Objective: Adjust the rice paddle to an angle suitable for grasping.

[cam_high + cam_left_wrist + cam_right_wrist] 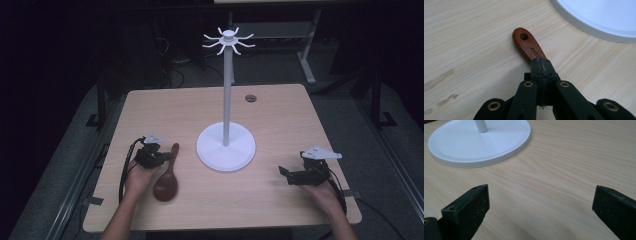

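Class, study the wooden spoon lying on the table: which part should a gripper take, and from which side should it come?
Probably the handle of the wooden spoon, approached from above, jaws across its width. It is slim and lies flat; the bowl looks too wide. The left gripper is shut on the handle there, below the hanging hole.

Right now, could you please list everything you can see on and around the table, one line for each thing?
wooden spoon: one, dark red-brown, near left part of the table, handle end has a hole
stand: one, white, round base at table centre, tall pole with hooks on top
table: one, light wood, small dark hole near the far edge
left hand-held gripper: one, black, jaws shut on the wooden spoon's handle
right hand-held gripper: one, black, jaws open over bare table, right of the stand
hands: two, entering from the near edge
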`<state>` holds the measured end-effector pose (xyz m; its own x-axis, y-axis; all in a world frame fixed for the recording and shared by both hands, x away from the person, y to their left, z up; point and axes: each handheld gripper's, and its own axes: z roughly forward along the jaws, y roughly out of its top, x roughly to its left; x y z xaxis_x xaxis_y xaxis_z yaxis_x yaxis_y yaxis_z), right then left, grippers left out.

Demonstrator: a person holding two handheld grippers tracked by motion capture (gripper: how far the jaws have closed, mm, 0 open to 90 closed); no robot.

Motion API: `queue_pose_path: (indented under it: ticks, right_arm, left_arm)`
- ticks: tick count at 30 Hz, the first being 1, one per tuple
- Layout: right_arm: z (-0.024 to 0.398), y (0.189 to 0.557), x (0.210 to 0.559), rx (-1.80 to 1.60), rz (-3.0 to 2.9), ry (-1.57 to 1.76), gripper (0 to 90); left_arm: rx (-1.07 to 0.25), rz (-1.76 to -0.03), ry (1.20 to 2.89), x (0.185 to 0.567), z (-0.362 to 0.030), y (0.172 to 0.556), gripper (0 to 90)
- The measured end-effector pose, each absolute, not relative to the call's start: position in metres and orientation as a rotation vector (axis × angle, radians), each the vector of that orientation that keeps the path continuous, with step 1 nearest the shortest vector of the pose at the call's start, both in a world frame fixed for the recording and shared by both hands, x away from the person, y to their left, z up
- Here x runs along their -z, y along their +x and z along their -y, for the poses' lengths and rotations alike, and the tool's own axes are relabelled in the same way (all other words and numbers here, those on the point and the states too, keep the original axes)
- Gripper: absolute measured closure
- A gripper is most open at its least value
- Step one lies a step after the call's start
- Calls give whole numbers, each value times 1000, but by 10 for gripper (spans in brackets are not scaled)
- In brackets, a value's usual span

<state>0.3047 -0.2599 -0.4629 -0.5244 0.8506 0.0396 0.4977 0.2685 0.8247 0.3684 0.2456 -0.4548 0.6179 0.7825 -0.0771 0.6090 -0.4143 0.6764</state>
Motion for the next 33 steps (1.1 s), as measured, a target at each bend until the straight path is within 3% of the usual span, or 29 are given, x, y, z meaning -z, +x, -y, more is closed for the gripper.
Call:
queue_pose_path:
  ticks: [12, 25, 33]
  right_arm:
    - [260, 304, 463, -1154, -2135, 1218, 7]
    - [261, 302, 463, -1148, -2128, 1226, 7]
    - [261, 302, 463, -1143, -2132, 1226, 7]
  left_arm:
    - [-304, -1037, 2156, 442, -237, 357, 898]
    - [-152, -1008, 2199, 441, -211, 294, 898]
    - [-121, -1018, 2217, 446, -211, 284, 898]
